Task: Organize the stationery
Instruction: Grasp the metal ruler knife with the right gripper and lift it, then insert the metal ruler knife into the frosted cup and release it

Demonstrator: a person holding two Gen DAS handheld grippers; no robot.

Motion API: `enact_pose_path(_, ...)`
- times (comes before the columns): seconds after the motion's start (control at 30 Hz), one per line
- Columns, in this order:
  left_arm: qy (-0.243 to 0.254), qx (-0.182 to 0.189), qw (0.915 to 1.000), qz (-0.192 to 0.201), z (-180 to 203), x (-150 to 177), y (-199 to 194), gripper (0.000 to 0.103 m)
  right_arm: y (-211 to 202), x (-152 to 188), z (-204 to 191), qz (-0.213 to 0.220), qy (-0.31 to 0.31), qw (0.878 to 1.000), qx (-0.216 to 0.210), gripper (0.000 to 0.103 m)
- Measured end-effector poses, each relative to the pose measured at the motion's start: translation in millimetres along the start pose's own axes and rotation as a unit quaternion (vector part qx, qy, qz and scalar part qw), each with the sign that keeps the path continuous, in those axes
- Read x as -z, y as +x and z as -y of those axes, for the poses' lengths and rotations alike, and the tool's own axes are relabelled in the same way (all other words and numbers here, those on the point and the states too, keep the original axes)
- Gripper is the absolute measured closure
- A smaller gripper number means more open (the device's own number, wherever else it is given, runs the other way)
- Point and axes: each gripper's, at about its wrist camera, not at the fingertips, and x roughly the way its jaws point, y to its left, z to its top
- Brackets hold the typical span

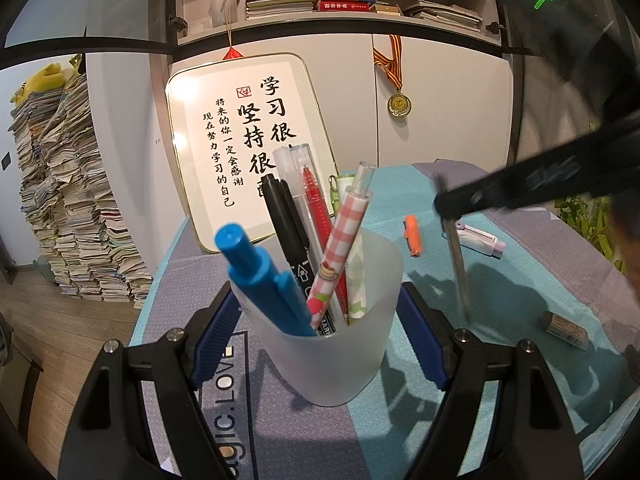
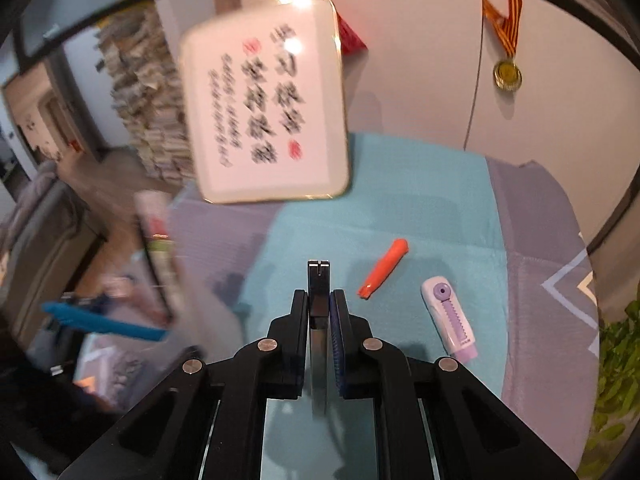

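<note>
My left gripper [image 1: 320, 336] is shut on a frosted white pen cup [image 1: 340, 364], its blue pads pressed against both sides. The cup holds several pens, among them a blue pen [image 1: 260, 276], a black marker [image 1: 286, 224] and a pink checked pen [image 1: 340, 248]. My right gripper [image 2: 320, 300] is shut on a thin metal strip [image 2: 319, 280] that looks like a ruler, seen edge-on. In the left wrist view that gripper [image 1: 444, 204] hangs right of the cup, with the strip [image 1: 460, 268] pointing down over the teal cloth. The cup [image 2: 156, 264] shows blurred at the left of the right wrist view.
On the teal and grey tablecloth [image 1: 500, 360] lie an orange cap [image 1: 413, 236], a white and purple cutter-like tool [image 1: 482, 238] and a grey eraser [image 1: 566, 330]. A framed calligraphy board [image 1: 240, 148] leans against the cabinet behind. Paper stacks [image 1: 72, 200] stand on the floor at left.
</note>
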Motion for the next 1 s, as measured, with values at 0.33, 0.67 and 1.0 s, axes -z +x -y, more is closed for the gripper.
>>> enact_pose_path(0.33, 0.0, 0.0, 1.0, 0.0, 0, 0, 0, 0.025, -78, -8, -23, 0.093, -0.013, 0.995, -0.024, 0.091)
enact_pose_path(0.67, 0.0, 0.0, 1.0, 0.0, 0, 0, 0, 0.024, -113, -13, -50, 0.132, -0.038, 0.987, -0.087, 0.091)
enact_pose_path(1.0, 0.0, 0.0, 1.0, 0.0, 0, 0, 0, 0.024, -72, -17, -59, 0.117, -0.031, 0.988, -0.094, 0.091)
